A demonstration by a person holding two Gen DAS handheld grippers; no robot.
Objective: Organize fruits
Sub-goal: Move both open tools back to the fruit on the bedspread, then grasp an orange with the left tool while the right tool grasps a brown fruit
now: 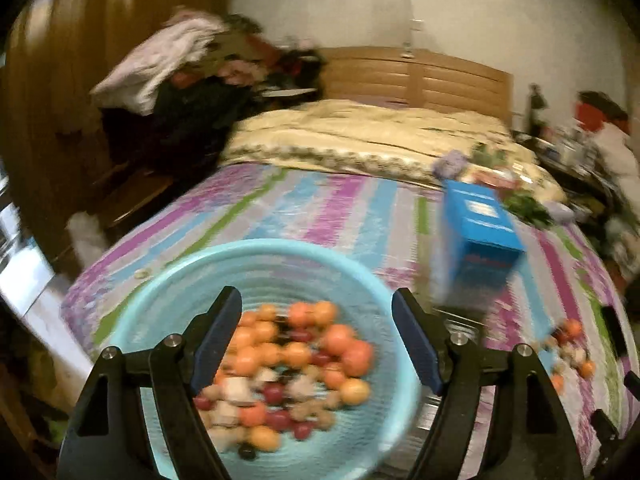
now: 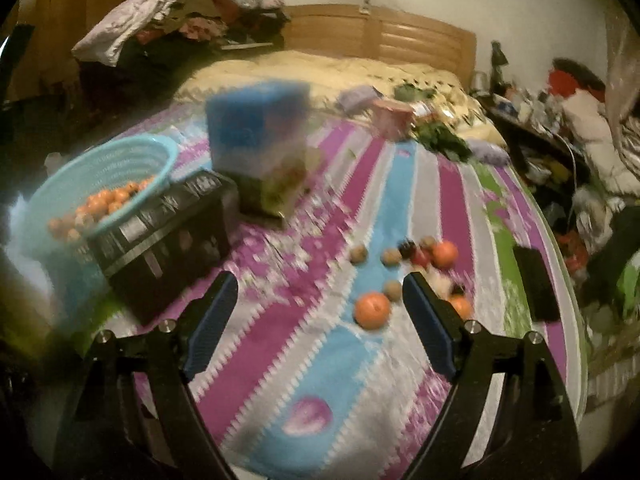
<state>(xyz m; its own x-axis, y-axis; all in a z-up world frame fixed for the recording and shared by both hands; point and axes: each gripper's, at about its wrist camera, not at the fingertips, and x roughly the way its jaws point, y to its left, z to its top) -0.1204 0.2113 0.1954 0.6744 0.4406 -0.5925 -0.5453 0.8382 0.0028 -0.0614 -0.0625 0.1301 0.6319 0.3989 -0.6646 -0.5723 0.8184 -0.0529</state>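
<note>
While both grippers gape empty, fruit (image 1: 288, 364) fills the blue basin (image 1: 168, 292); oranges (image 2: 372, 310) lie loose.

Striped bedspread (image 2: 400, 208) spread across the frame, blue box (image 2: 258, 120) stood at 11 o'clock, black crate (image 2: 168, 240) set at 9 o'clock, clothes pile (image 2: 168, 16) heaped at 11 o'clock, wooden headboard (image 2: 400, 36) seen at 12 o'clock.

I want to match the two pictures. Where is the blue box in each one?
Left wrist view: the blue box is right of centre, on the striped bed cover, above and right of the basin.
Right wrist view: the blue box is upper left of centre, blurred, just right of the basin.
Shared landmark: the wooden headboard at the far end of the bed.
</note>
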